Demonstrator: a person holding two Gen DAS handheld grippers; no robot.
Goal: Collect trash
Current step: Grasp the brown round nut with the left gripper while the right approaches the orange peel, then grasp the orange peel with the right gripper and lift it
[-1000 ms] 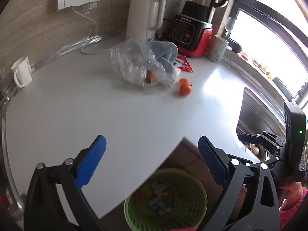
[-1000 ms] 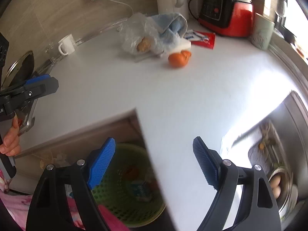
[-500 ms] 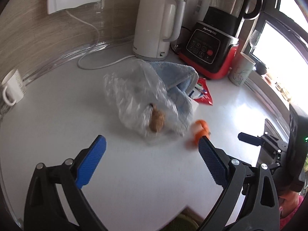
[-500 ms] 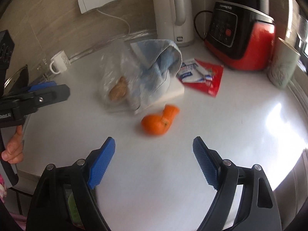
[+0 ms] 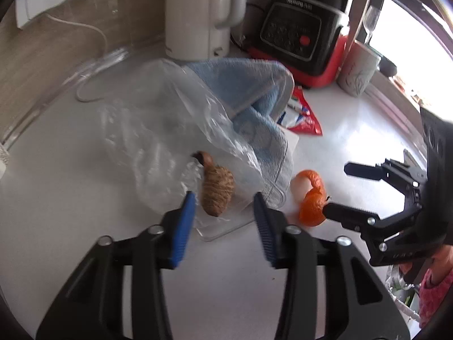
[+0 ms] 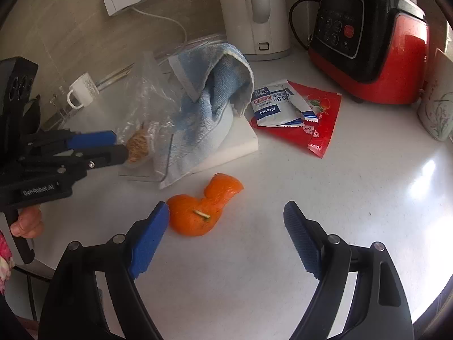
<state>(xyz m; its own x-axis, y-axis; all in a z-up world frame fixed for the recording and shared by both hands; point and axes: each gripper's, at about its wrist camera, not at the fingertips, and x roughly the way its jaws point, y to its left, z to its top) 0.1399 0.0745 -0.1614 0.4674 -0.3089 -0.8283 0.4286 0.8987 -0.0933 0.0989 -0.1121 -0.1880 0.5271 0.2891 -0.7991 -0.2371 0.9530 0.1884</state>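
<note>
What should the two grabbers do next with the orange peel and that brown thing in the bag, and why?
Probably the left gripper should squeeze its fingers shut on the brown husk in the clear plastic bag; its fingers already sit on either side of it, partly closed. The right gripper is wide open, with the orange peel by its left finger, so it likely needs to shift left first.

Hidden, cropped and blurred parts

The kettle [image 6: 256,14] and blender [image 6: 368,36] lose their tops to the upper edge; the patterned cup [image 6: 437,110] is cropped at the right. A blue towel [image 6: 209,96] covers most of the white block [image 6: 240,141]. In the left wrist view, the plastic bag [image 5: 170,130] is smeared by blur.
</note>
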